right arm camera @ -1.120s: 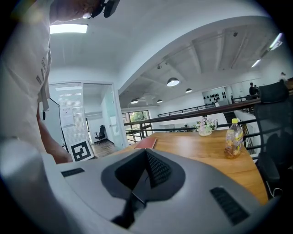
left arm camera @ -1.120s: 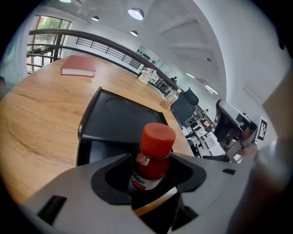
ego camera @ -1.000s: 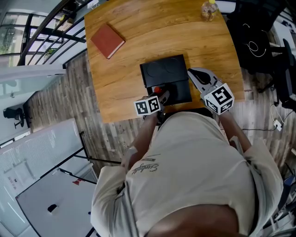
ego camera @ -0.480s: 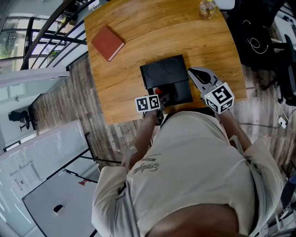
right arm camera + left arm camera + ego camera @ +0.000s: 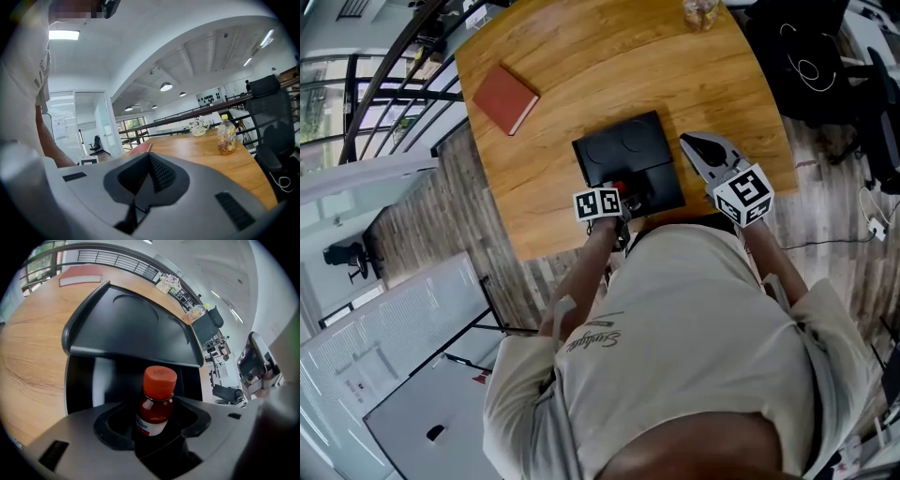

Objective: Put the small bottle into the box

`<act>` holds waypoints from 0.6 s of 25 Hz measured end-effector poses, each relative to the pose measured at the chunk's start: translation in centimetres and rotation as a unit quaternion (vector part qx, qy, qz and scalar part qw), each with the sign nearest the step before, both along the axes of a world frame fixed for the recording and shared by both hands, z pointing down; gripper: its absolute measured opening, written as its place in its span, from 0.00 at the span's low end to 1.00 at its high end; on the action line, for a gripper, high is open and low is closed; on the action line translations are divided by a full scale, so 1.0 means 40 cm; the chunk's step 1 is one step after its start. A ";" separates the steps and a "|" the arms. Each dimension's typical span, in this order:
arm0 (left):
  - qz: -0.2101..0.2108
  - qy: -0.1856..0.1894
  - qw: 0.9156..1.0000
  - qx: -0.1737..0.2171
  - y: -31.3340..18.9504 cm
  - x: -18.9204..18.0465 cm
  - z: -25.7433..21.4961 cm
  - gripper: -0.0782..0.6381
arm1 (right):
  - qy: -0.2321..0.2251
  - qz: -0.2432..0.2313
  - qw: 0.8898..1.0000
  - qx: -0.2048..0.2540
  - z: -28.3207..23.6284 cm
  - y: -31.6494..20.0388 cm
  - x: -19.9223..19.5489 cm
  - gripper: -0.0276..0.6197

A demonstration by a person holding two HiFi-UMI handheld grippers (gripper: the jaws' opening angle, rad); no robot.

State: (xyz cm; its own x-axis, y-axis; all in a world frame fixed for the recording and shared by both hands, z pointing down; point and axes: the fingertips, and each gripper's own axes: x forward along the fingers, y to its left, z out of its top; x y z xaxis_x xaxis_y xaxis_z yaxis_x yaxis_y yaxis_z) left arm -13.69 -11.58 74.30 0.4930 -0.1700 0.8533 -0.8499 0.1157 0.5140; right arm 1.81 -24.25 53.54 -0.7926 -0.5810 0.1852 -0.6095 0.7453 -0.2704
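In the head view the left gripper's [image 5: 622,194] marker cube covered most of the small bottle [image 5: 619,184], leaving only its red cap. In the left gripper view its base sat unseen in the dark gap between the clamped jaws, and its label print was too small to read. Beyond it, the box's [image 5: 126,329] inside was lost in shadow. Far ahead of the right gripper [image 5: 689,143], a drink bottle [image 5: 701,11] was cut by the head view's top edge.
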 end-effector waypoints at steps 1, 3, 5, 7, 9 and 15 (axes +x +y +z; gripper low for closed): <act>0.006 -0.004 1.000 -0.002 -0.003 0.002 0.003 0.43 | -0.001 0.003 1.000 -0.001 0.004 -0.003 0.005 0.04; 0.015 -0.010 1.000 -0.006 -0.009 0.006 0.008 0.43 | -0.003 0.010 1.000 -0.004 0.011 -0.008 0.015 0.04; 0.023 -0.010 1.000 -0.011 -0.010 0.016 0.012 0.43 | -0.005 0.014 1.000 -0.008 0.018 -0.012 0.023 0.04; 0.034 -0.012 0.999 -0.017 -0.007 0.028 0.018 0.43 | -0.005 0.017 1.000 -0.009 0.023 -0.017 0.030 0.04; 0.045 -0.017 0.999 -0.019 -0.005 0.037 0.021 0.43 | -0.007 0.020 1.000 -0.009 0.023 -0.021 0.034 0.04; 0.051 -0.028 0.998 -0.019 -0.011 0.038 0.036 0.43 | -0.008 0.021 1.000 -0.007 0.020 -0.019 0.031 0.04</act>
